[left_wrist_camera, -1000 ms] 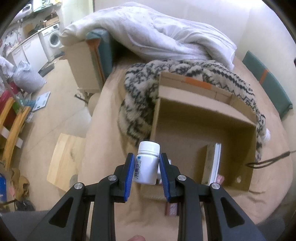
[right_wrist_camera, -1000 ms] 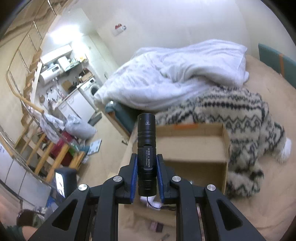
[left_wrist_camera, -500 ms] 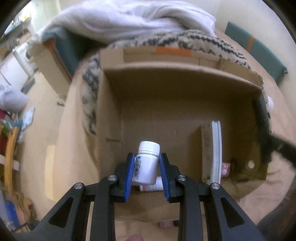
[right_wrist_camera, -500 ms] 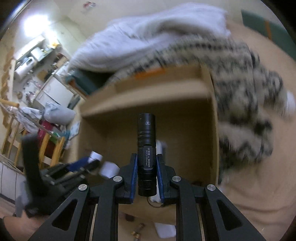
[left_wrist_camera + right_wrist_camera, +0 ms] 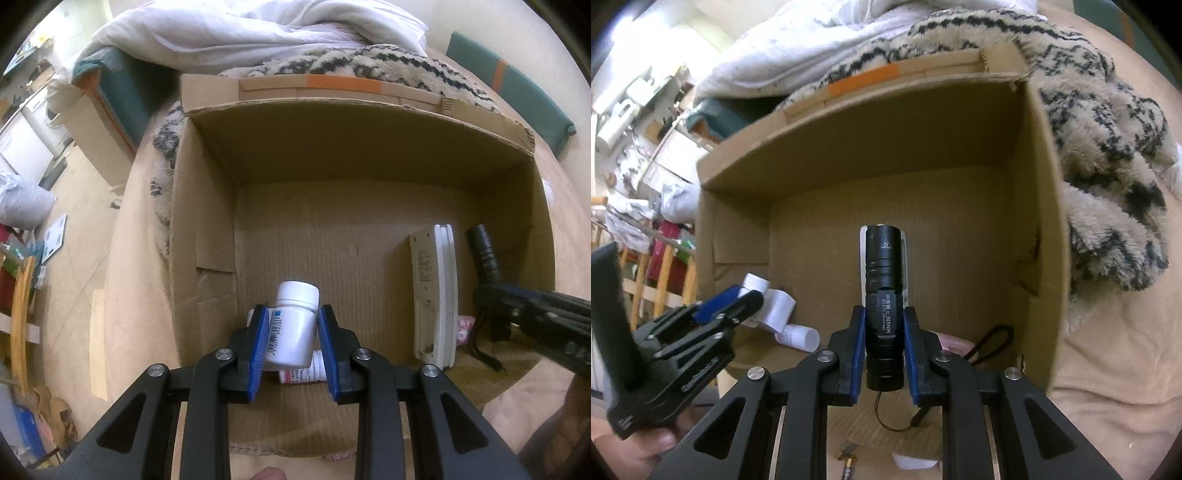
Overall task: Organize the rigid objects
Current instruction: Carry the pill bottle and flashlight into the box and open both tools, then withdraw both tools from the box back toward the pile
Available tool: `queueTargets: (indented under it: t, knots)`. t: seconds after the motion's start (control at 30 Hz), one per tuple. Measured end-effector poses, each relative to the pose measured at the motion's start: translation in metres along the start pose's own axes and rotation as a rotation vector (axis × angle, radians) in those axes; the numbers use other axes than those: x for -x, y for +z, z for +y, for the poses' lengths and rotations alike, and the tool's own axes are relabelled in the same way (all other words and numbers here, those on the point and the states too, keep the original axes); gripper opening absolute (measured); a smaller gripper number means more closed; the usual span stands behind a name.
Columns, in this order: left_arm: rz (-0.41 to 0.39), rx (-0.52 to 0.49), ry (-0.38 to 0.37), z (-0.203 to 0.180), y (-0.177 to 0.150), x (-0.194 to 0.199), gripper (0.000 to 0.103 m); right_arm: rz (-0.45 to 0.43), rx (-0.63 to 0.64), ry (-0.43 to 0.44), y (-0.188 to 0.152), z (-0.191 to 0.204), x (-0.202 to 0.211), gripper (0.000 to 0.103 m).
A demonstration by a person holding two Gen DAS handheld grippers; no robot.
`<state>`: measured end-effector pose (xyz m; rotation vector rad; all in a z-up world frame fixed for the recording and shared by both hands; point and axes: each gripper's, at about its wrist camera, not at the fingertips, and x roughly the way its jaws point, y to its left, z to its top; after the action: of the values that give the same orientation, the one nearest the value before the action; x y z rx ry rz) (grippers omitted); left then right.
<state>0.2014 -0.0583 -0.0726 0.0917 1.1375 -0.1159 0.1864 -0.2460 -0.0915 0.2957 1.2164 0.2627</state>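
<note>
My left gripper (image 5: 291, 332) is shut on a white pill bottle (image 5: 293, 328) and holds it low inside an open cardboard box (image 5: 207, 206). My right gripper (image 5: 884, 332) is shut on a black flashlight (image 5: 884, 295), inside the same box (image 5: 1045, 206) at its right side. The flashlight (image 5: 484, 254) and right gripper show at the right of the left wrist view. The left gripper (image 5: 738, 299) with its bottle (image 5: 777, 308) shows at the left of the right wrist view.
In the box lie a second white bottle (image 5: 304, 371), a white flat device on its edge (image 5: 436, 295) and a pink item (image 5: 463, 326). A patterned fleece blanket (image 5: 1108, 147) and a white duvet (image 5: 240, 29) lie behind the box on the bed.
Both grippers have moved forward and down into the box with their objects. The flashlight now sits next to the white device at the right.
</note>
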Motion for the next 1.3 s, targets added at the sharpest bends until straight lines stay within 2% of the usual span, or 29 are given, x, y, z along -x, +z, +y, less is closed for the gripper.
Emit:
queueTargets:
  t: [0.27,0.43,0.53,0.63,0.7,0.77,0.8,0.83,0.87,0.9,0.97,1.07,1.13,1.3]
  knots:
    - [0.003,-0.005,-0.001,-0.002,0.000,-0.001,0.025,0.044,-0.015,-0.038,0.000,-0.007,-0.014,0.021]
    - [0.004,-0.004,-0.003,-0.002,0.000,-0.001,0.025,0.028,-0.016,-0.075,0.001,-0.008,-0.012,0.021]
    - [0.002,-0.004,-0.008,-0.003,0.000,0.001,0.025,0.004,-0.013,-0.058,0.002,-0.005,-0.007,0.021]
    - [-0.002,-0.008,-0.011,-0.003,0.000,0.004,0.030,-0.038,0.033,-0.078,0.001,0.002,0.003,0.021]
    - [-0.017,-0.011,-0.008,-0.004,0.000,0.009,0.038,-0.071,0.056,-0.093,0.002,0.007,0.009,0.022]
    - [-0.035,-0.012,-0.007,-0.005,0.000,0.015,0.062,-0.097,0.063,-0.082,0.002,0.011,0.015,0.028]
    - [-0.045,-0.009,-0.010,-0.005,0.001,0.018,0.066,-0.108,0.057,-0.069,0.003,0.011,0.017,0.043]
    - [-0.058,-0.004,-0.018,-0.005,0.001,0.022,0.072,-0.120,0.049,-0.060,0.004,0.010,0.019,0.073]
    - [-0.068,-0.001,-0.023,-0.005,0.002,0.026,0.076,-0.139,0.040,-0.053,0.004,0.009,0.023,0.083]
    - [-0.078,0.001,-0.023,-0.005,0.002,0.029,0.078,-0.156,0.032,-0.047,0.004,0.008,0.026,0.089]
    - [-0.095,0.006,-0.023,-0.004,0.002,0.034,0.084,-0.163,0.026,-0.028,0.005,0.007,0.030,0.089]
    - [-0.110,0.018,-0.031,-0.002,0.002,0.039,0.085,-0.181,0.017,-0.020,0.003,0.005,0.037,0.092]
    - [-0.112,0.021,-0.019,0.000,0.002,0.040,0.085,-0.194,0.017,-0.025,0.002,0.005,0.042,0.100]
    - [-0.104,0.032,-0.007,0.003,0.003,0.045,0.086,-0.211,-0.002,-0.017,-0.001,0.003,0.051,0.100]
